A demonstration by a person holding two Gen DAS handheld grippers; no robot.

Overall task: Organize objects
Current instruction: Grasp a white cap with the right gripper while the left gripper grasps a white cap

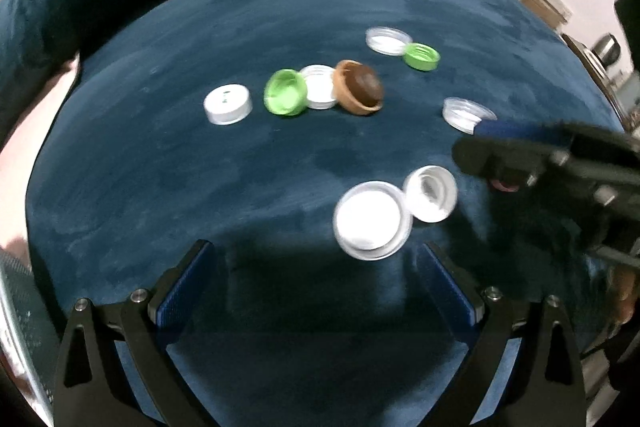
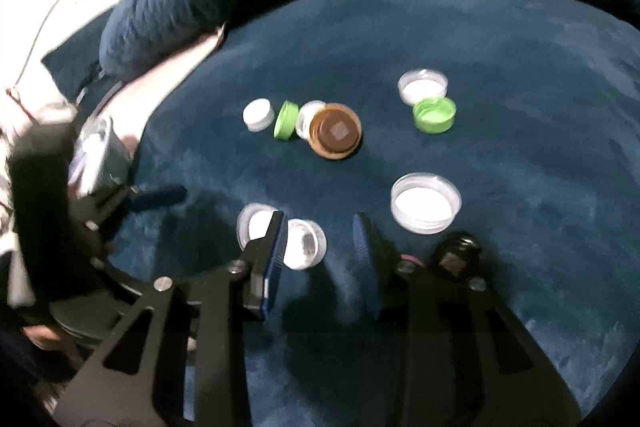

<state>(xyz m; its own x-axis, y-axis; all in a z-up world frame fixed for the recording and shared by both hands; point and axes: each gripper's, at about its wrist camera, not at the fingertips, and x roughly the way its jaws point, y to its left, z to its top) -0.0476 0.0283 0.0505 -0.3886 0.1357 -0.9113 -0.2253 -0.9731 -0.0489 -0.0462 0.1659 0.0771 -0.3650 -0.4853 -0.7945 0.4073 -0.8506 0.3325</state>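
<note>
— Where do we stand with the round brown plastic cap?

— It lies mid-way across the dark blue velvet seat cushion. Leaning on its left side we see a small clear lid, then a tilted bright green screw cap, then a white flat-topped cap just apart.

— And beyond the brown cap?

— To its far right, a clear shallow lid touches a second green cap. Nearer us than the brown cap sit a wide clear lid and a small white spouted cap.

— Our jaws?

— The right gripper hangs near the spouted cap, jaws slightly parted and pinching nothing. The left gripper is spread wide and empty, with a large white-lined lid just ahead of it.
</note>
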